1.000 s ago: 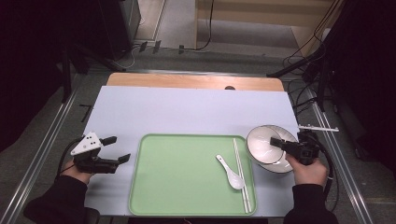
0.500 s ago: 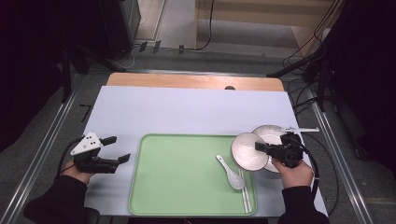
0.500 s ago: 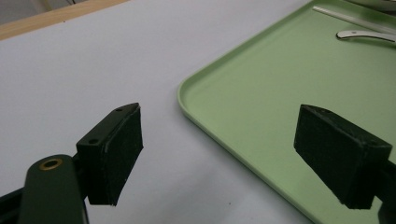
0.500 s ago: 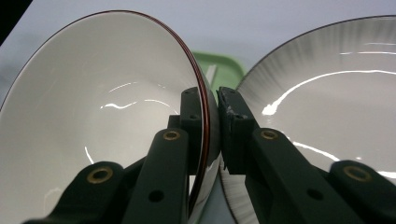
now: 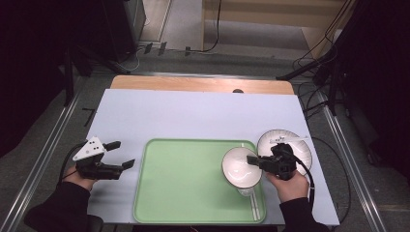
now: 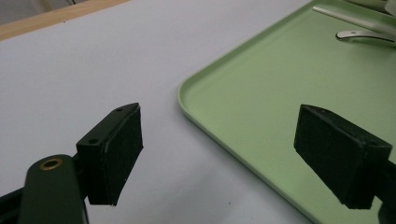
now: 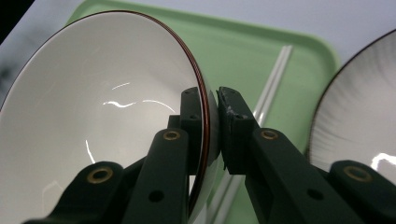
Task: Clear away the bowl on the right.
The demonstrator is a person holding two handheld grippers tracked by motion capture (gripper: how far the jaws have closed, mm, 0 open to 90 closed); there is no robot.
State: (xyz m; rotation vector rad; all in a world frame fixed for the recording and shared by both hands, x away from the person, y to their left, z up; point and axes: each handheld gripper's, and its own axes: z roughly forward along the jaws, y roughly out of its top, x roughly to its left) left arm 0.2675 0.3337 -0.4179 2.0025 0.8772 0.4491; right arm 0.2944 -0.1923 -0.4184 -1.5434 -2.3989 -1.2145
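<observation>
My right gripper [image 5: 253, 160] [image 7: 211, 121] is shut on the rim of a white bowl [image 5: 241, 167] [image 7: 98, 112] with a dark edge. It holds the bowl above the right part of the green tray [image 5: 183, 183] [image 7: 261, 46]. White chopsticks [image 5: 255, 209] [image 7: 273, 84] and a white spoon [image 6: 364, 34] lie on the tray, mostly hidden under the bowl in the high view. A white plate [image 5: 290, 145] [image 7: 355, 116] sits on the table right of the tray. My left gripper [image 5: 120, 154] [image 6: 219, 154] stands open left of the tray, nothing between its jaws.
A pale mat [image 5: 193, 116] covers the table, with a wooden strip [image 5: 193, 83] along the far edge. Metal rails [image 5: 48, 145] run along both sides of the table, and cables [image 5: 314, 63] lie on the floor at the far right.
My right gripper has carried the bowl leftward, off the plate and over the tray's right part. The spoon and chopsticks are now largely covered by it. The left gripper has stayed in place.
</observation>
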